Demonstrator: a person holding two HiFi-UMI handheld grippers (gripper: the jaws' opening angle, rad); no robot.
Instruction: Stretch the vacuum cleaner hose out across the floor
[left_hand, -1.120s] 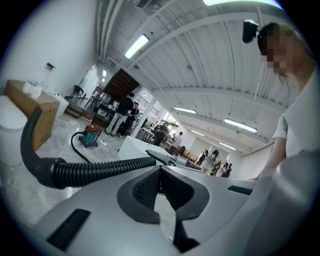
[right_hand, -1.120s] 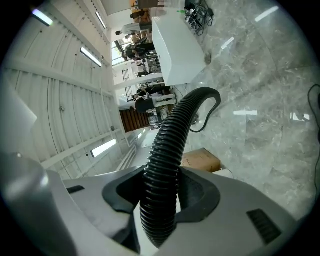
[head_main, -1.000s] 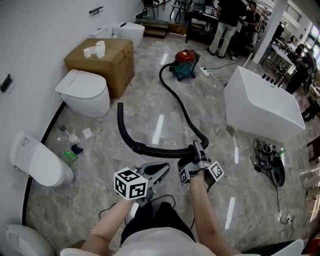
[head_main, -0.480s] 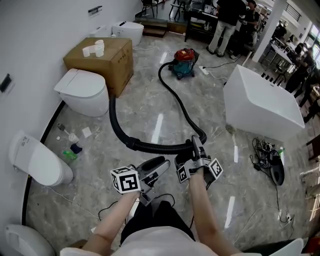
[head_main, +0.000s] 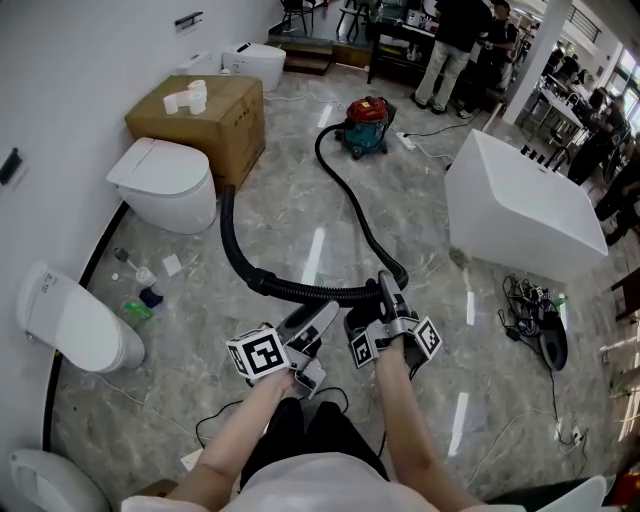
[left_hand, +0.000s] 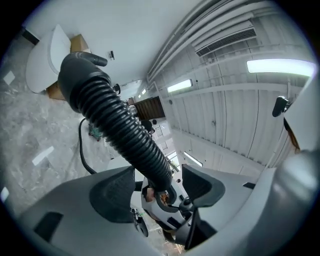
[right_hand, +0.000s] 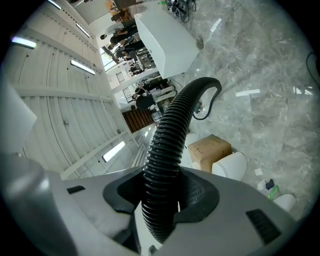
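A black ribbed hose (head_main: 352, 208) runs from the red vacuum cleaner (head_main: 370, 118) down the floor. It bends left in front of me, and its free end (head_main: 228, 195) lies near a toilet. My right gripper (head_main: 386, 292) is shut on the hose at the bend, and in the right gripper view its pads (right_hand: 200, 192) press the ribs (right_hand: 167, 150). My left gripper (head_main: 322, 315) sits just left of it. Its jaws have just been opening and now stand apart around the hose (left_hand: 117, 125), with gaps on both sides, so the left gripper (left_hand: 157, 182) is open.
A toilet (head_main: 165, 185) and a cardboard box (head_main: 200, 115) stand at the left by the wall, with another toilet (head_main: 75, 325) nearer. Bottles (head_main: 145, 298) lie between them. A white bathtub (head_main: 520, 205) is at the right, cables (head_main: 535, 320) beside it. People (head_main: 455, 40) stand at the back.
My left gripper rolled, moved up to the hose and opened around it. The hose's free end swung left toward the toilet. The right gripper kept its grip and rose slightly.
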